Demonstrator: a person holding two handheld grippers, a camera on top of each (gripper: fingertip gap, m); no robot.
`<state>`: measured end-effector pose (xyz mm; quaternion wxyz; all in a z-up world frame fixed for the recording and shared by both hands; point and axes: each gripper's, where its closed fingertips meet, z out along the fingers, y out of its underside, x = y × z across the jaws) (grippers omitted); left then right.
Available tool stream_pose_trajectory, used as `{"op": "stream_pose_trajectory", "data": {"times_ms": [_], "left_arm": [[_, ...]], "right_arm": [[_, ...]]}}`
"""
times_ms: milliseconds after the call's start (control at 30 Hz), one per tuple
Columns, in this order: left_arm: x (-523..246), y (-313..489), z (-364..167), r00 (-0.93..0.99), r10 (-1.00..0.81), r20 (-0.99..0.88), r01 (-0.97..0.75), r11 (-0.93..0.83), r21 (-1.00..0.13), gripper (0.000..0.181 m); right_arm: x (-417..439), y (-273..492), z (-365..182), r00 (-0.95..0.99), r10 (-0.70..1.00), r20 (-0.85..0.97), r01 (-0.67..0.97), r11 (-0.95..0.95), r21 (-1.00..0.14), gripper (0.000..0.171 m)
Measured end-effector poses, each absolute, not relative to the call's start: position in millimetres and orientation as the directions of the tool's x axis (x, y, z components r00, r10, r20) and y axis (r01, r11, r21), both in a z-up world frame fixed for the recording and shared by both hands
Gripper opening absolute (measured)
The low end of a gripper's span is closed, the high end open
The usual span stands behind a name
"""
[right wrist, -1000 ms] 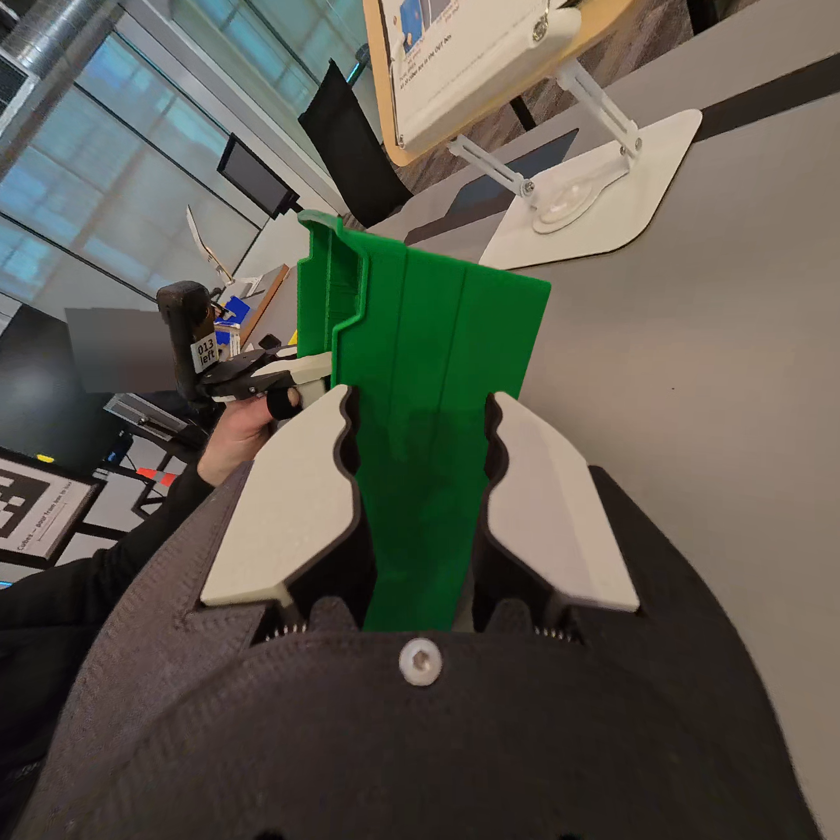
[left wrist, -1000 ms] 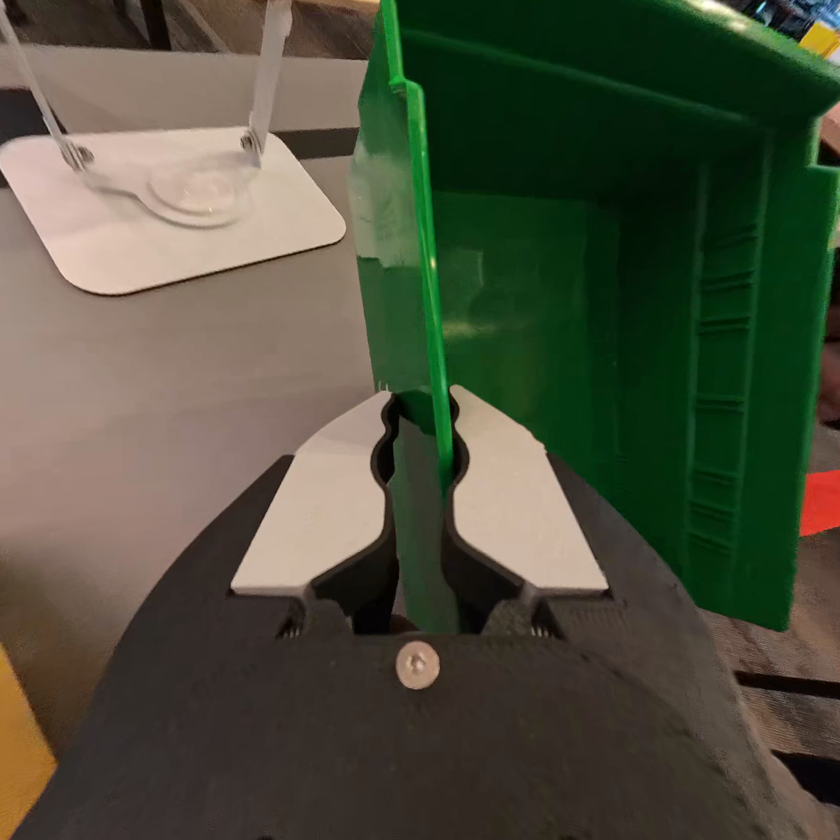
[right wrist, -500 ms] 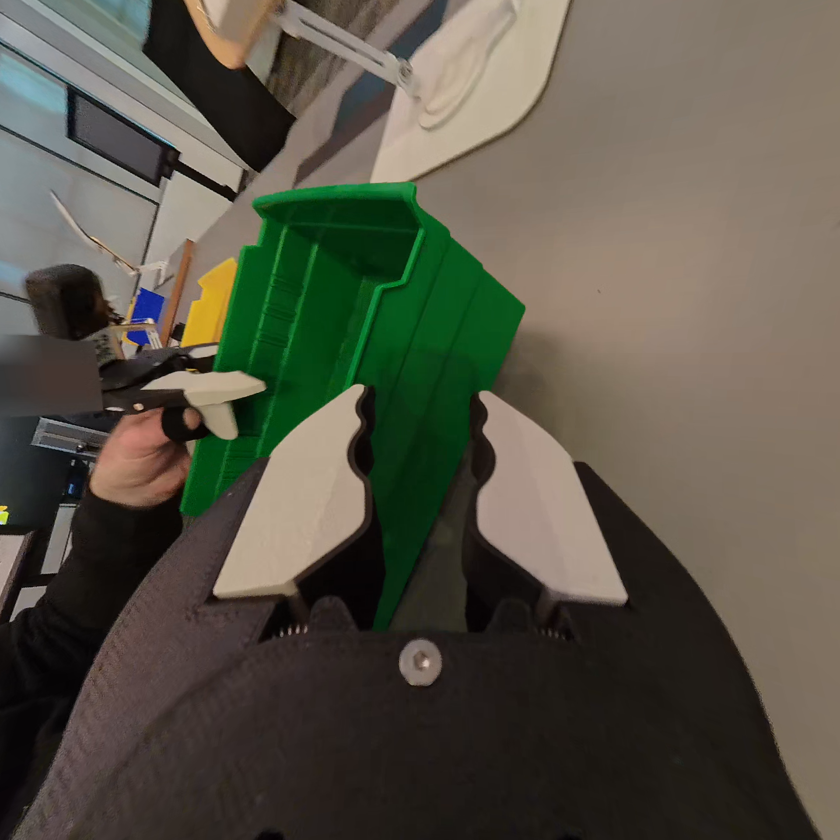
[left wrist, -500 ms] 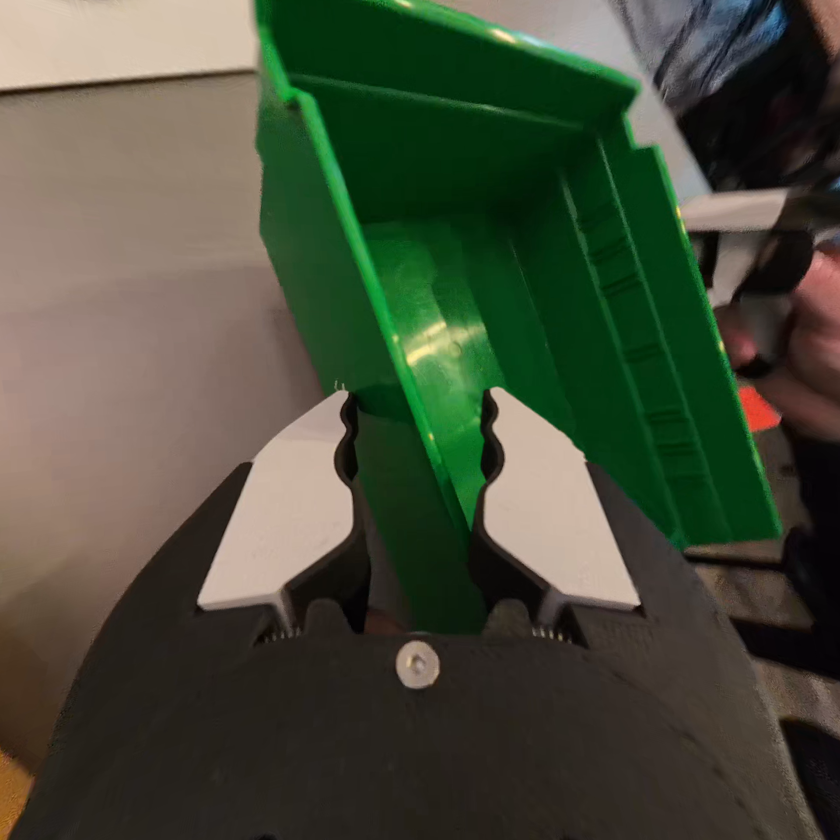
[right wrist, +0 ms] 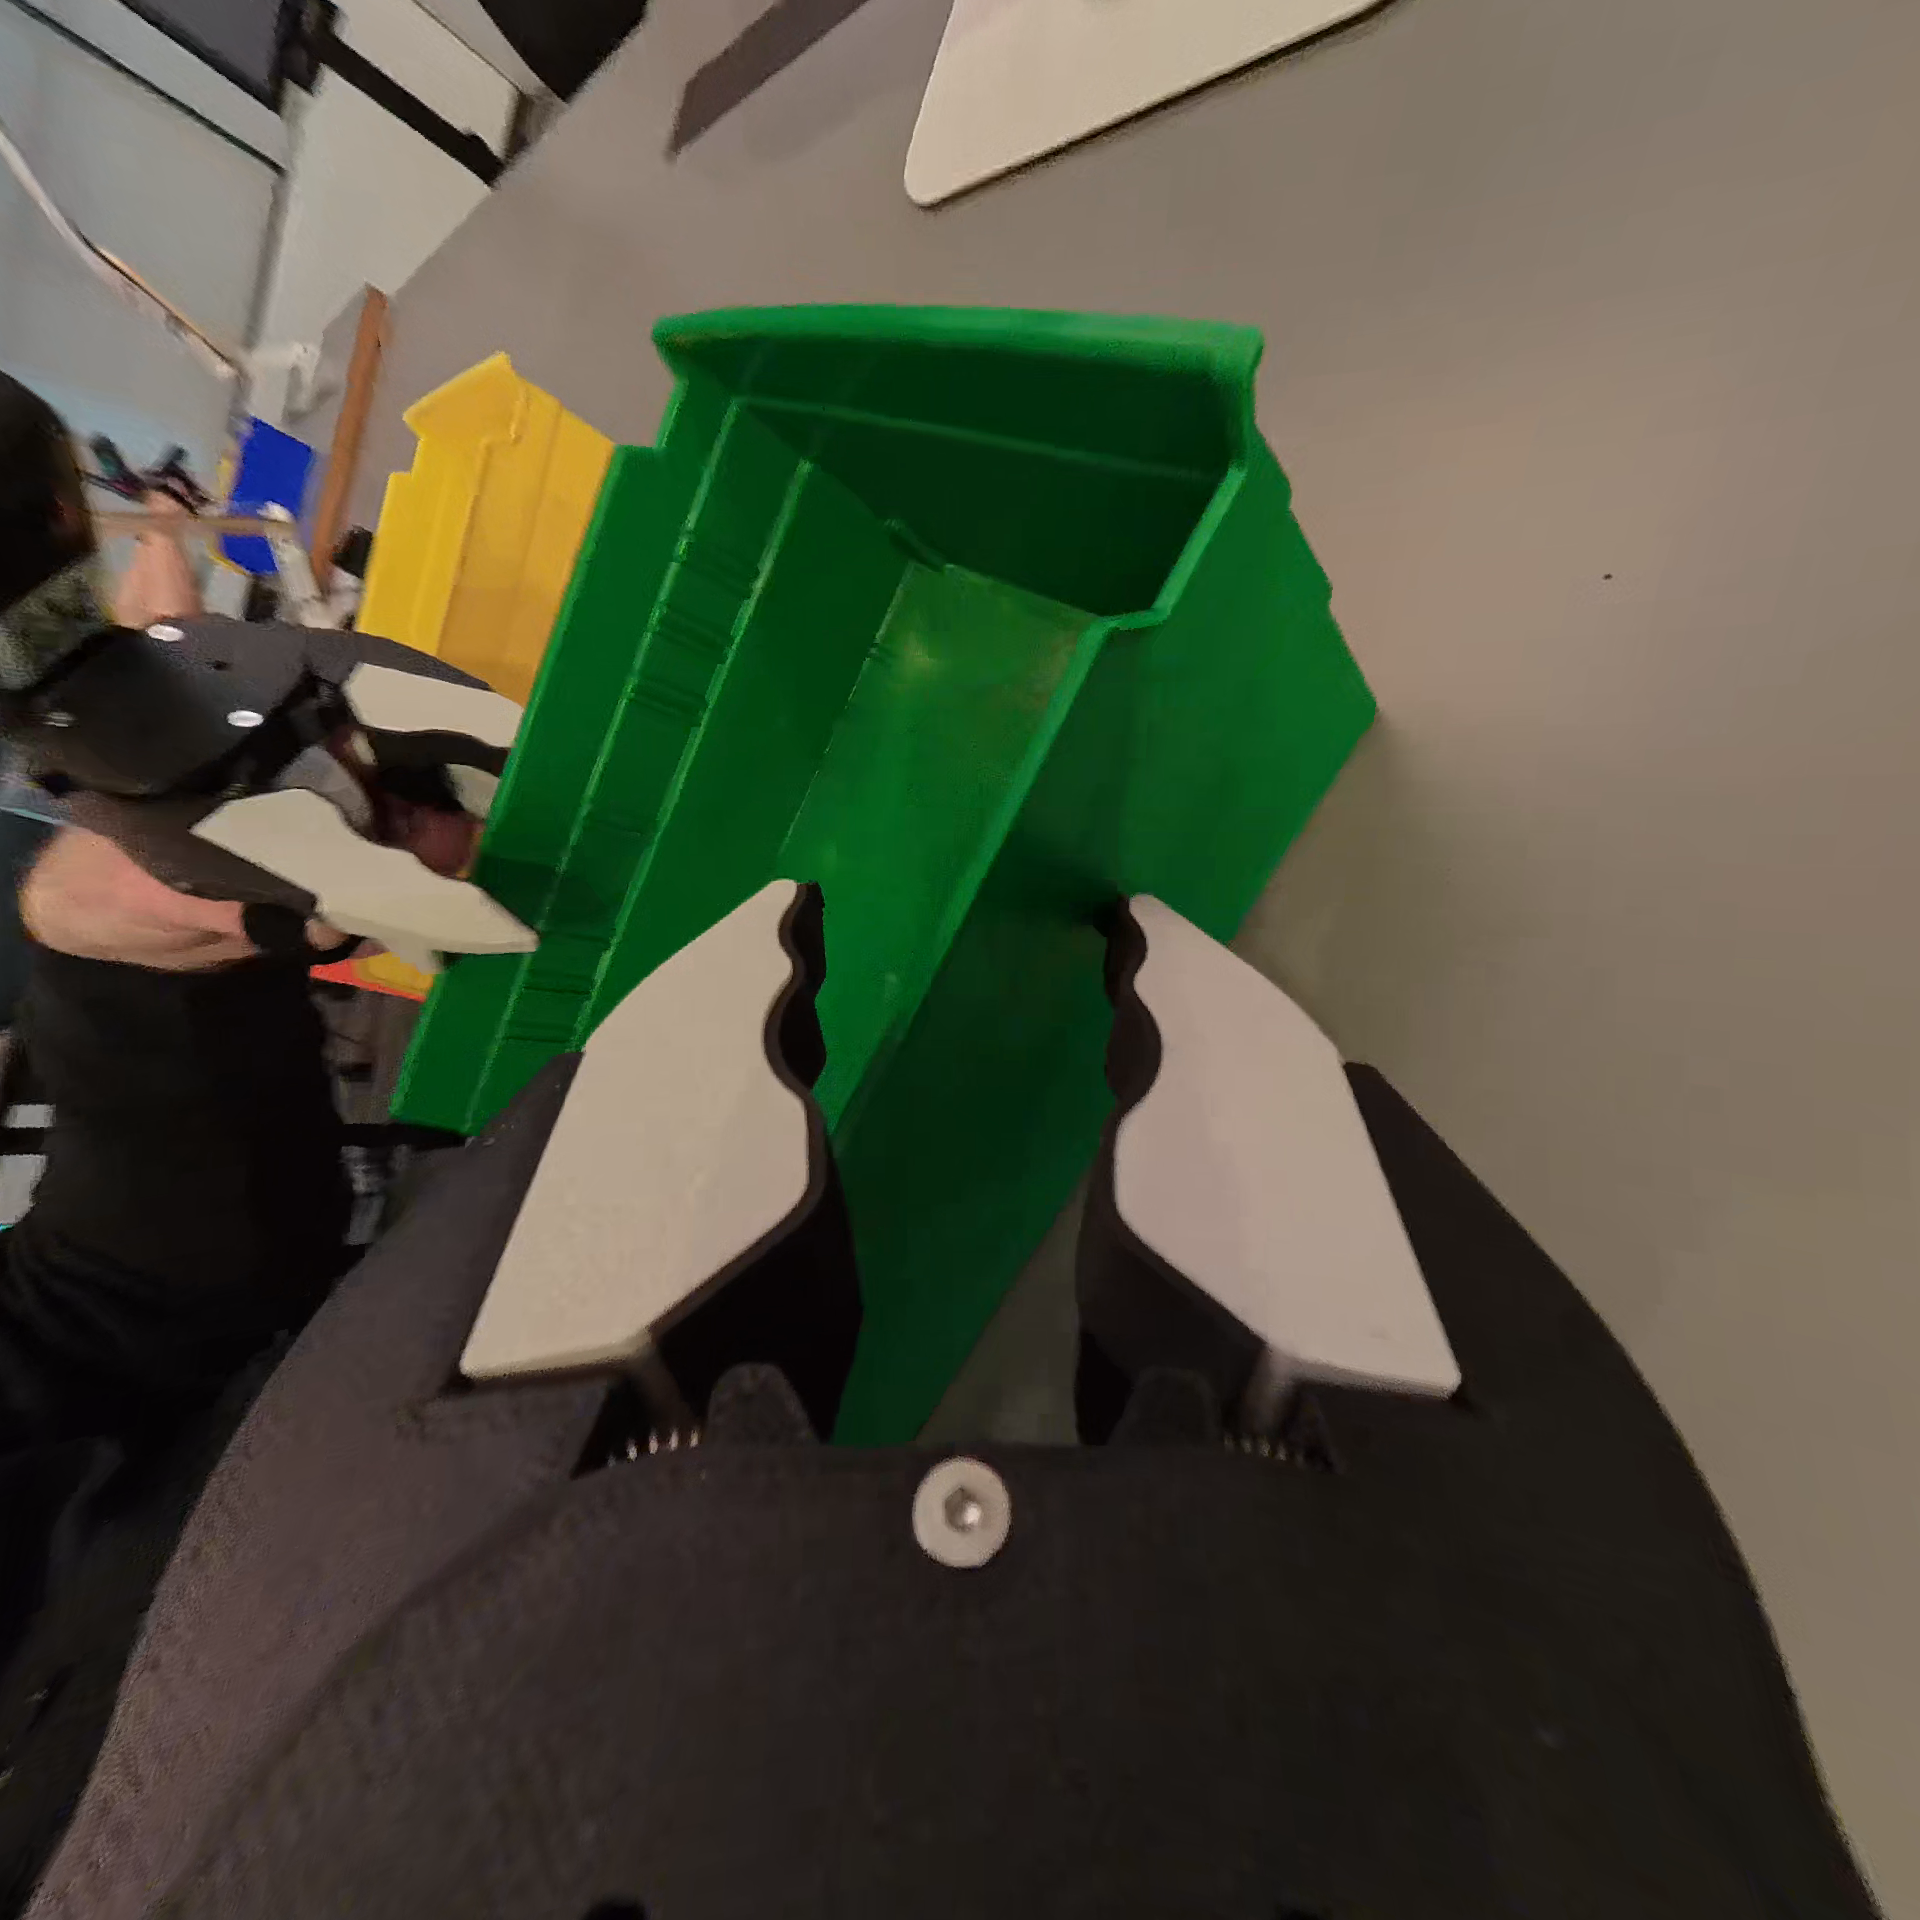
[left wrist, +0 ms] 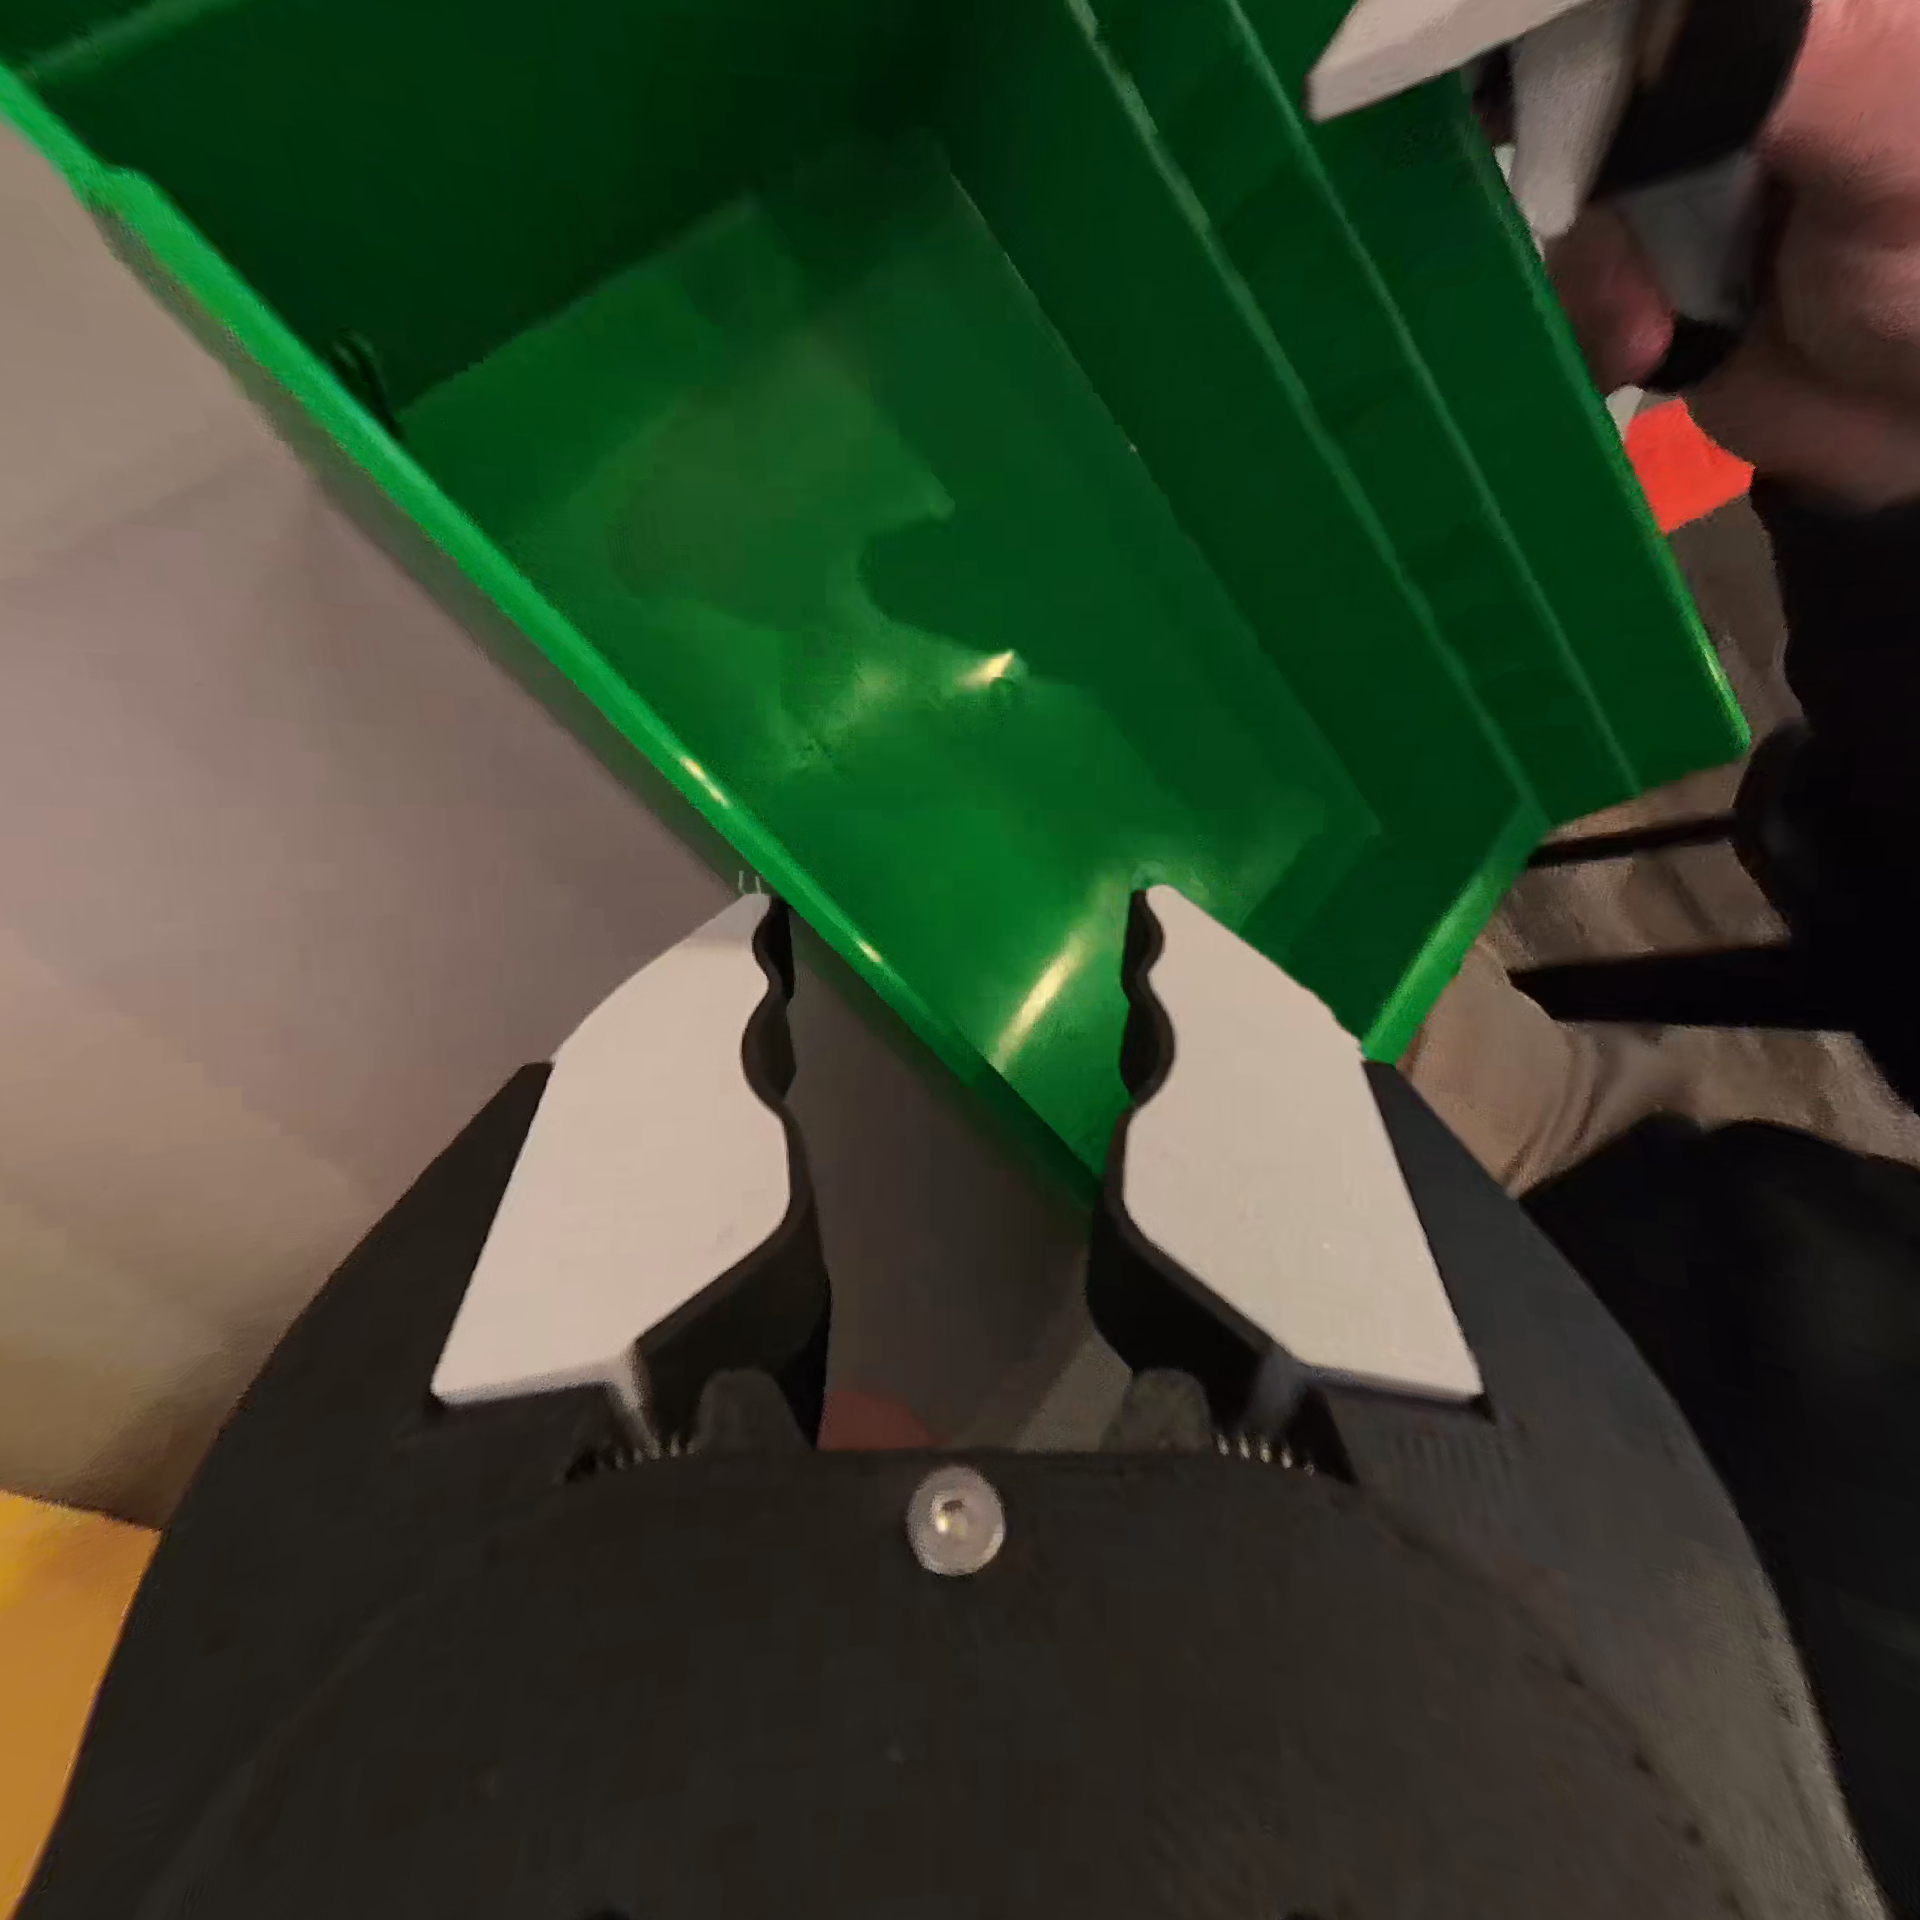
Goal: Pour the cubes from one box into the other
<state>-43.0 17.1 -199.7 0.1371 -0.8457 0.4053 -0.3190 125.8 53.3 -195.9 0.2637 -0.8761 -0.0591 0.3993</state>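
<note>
The green box stands on the grey table, and its inside is bare; no cubes show. My left gripper is open, with the box's left wall running slantwise between its fingers. My right gripper is open too, with the opposite wall of the green box between its fingers, one finger inside and one outside. The left gripper also shows in the right wrist view, straddling the far wall. A yellow box stands just behind the green one; its inside is hidden.
A white stand base lies farther back on the table. A blue box sits beyond the yellow one. A person's hand holds the other gripper at the box's far wall. An orange patch lies past the table edge.
The green box has swung down from tipped up on end to resting on the table. My left gripper has opened off the wall it was clamping. The right fingers stay apart.
</note>
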Motion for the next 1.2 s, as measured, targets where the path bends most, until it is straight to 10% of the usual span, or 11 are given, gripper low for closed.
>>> {"op": "stream_pose_trajectory", "data": {"times_ms": [33, 333, 733, 1200], "left_arm": [[-44.2, 14.5, -199.9, 0.463, -0.778, 0.424, -0.611, -0.627, -0.483, 0.060], [-55.5, -6.8, -199.3, 0.375, -0.839, 0.394, -0.724, -0.531, -0.441, 0.063], [-187.6, 63.8, -99.8, 0.633, -0.768, 0.097, -0.578, -0.553, -0.600, 0.066], [-405.1, 97.0, -185.5, 0.938, -0.344, -0.040, -0.334, -0.865, -0.374, 0.077]], "right_arm": [[124.6, 53.2, -197.0, 0.691, 0.320, -0.648, -0.089, -0.852, -0.516, 0.047], [116.5, 47.2, -194.3, 0.701, 0.347, -0.623, -0.030, -0.858, -0.512, 0.044], [92.7, 63.9, -80.1, 0.813, 0.543, -0.212, 0.095, -0.483, -0.871, 0.043], [-184.2, 148.7, -149.4, 0.611, 0.776, -0.158, 0.639, -0.601, -0.479, 0.050]]}}
